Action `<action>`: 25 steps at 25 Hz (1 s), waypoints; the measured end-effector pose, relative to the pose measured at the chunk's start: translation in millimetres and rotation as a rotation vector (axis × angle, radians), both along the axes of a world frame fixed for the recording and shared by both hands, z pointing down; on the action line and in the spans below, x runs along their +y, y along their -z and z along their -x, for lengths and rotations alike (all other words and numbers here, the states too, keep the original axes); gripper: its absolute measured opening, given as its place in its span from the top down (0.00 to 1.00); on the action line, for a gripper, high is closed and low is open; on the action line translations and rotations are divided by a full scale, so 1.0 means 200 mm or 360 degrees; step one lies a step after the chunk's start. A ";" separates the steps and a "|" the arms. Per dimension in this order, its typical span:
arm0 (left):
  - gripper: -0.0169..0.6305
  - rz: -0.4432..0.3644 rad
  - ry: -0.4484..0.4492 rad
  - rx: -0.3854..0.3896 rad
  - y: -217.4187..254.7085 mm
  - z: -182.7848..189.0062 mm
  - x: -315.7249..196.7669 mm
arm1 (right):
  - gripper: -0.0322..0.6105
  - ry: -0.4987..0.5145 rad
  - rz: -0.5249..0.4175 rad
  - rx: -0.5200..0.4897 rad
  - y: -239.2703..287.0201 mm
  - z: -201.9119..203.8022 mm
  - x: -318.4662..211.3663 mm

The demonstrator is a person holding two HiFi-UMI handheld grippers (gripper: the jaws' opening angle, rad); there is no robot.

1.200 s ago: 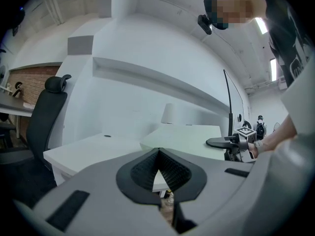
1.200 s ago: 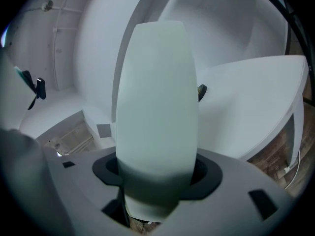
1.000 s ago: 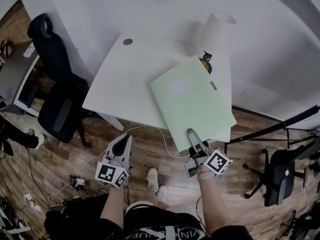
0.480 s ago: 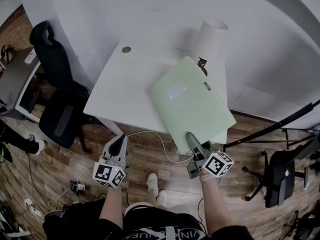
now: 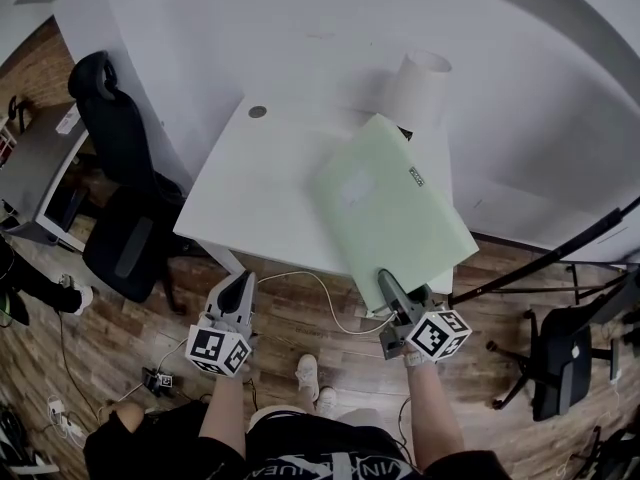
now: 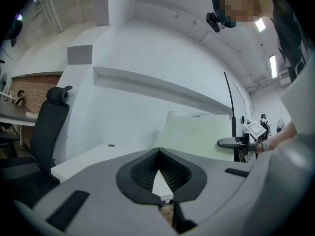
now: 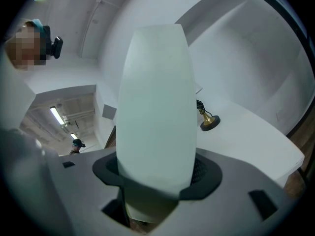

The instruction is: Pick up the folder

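A pale green folder (image 5: 390,208) lies slanted over the right part of the white desk (image 5: 260,183), its near corner past the desk's front edge. My right gripper (image 5: 388,286) is shut on that near corner. In the right gripper view the folder (image 7: 155,107) stands between the jaws of the right gripper (image 7: 155,178) and fills the middle. My left gripper (image 5: 238,293) hangs off the desk's front edge over the floor, jaws together with nothing in them. In the left gripper view the folder (image 6: 202,134) shows beyond the left gripper (image 6: 158,154), lifted above the desk.
A white cylinder (image 5: 418,86) and a small brass-footed object (image 7: 209,122) stand at the desk's back right. A black office chair (image 5: 120,203) is left of the desk. A black stand (image 5: 540,258) and another chair (image 5: 560,353) are at the right. A white cable (image 5: 300,278) runs under the front edge.
The right gripper has rolled and risen a little with the folder, whose near part has tipped up off the desk and swung right. The left gripper has risen slightly.
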State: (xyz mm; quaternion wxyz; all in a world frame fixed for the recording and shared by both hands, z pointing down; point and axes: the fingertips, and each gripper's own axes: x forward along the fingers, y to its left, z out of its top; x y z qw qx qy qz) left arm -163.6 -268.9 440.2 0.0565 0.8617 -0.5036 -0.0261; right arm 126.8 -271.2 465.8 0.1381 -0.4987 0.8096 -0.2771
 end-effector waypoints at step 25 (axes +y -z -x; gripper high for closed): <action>0.95 -0.0094 0.0021 -0.0013 0.18 0.02 0.10 | 0.49 -0.0104 -0.0198 0.0180 0.22 -0.16 0.15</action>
